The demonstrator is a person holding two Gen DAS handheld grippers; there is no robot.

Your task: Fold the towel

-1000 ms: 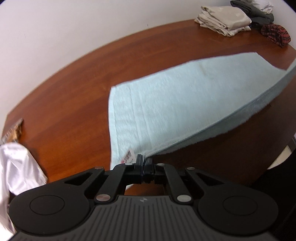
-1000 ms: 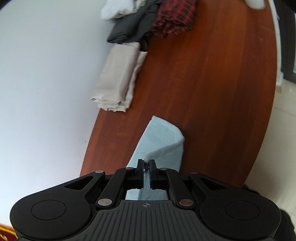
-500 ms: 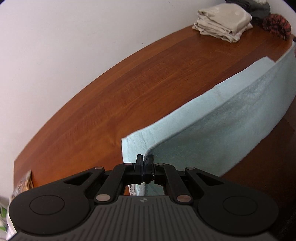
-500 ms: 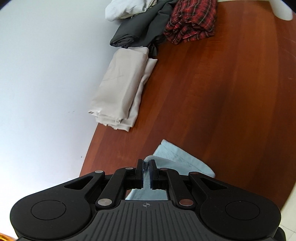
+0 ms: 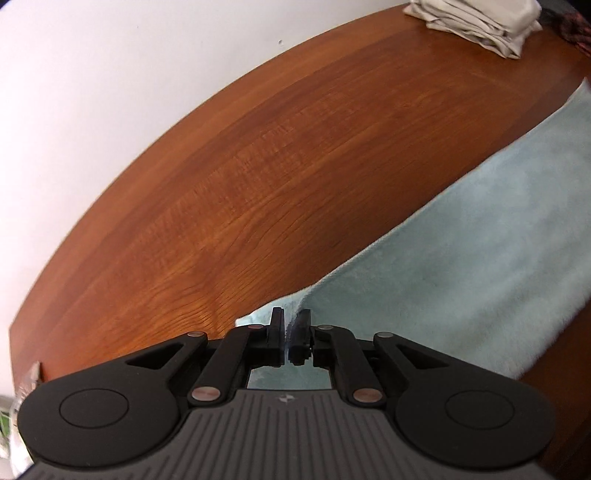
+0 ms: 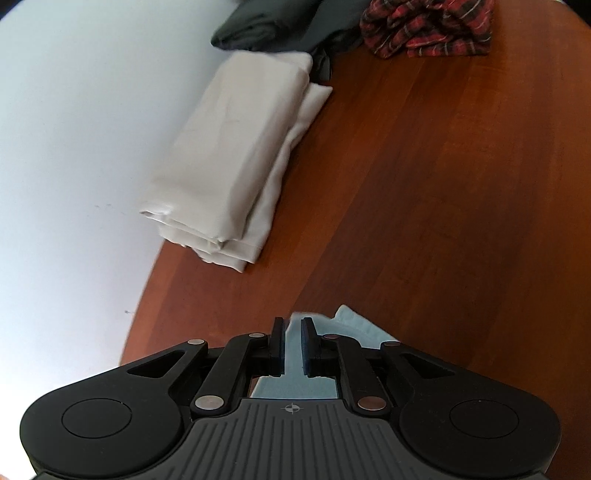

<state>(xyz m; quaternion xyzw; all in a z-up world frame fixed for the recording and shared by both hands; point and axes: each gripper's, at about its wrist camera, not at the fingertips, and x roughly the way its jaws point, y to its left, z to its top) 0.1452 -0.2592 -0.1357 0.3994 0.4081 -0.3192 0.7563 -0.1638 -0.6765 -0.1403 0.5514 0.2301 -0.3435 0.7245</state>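
Loosening right gripper (image 6: 292, 332), towel (image 5: 461, 280) folded over

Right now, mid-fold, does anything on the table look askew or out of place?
Nothing alarming. The light blue towel lies doubled over on the wooden table, pinched by the left gripper. The red plaid cloth and dark garment lie crumpled beside the neatly folded beige stack.

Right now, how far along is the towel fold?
Done: little that shows; the towel is off the table, not laid flat. In hand: the left gripper is shut on one towel edge; the right gripper has a narrow gap with towel between its fingers, so its grip is unclear. Left: bring the edges together, lay it down and release.
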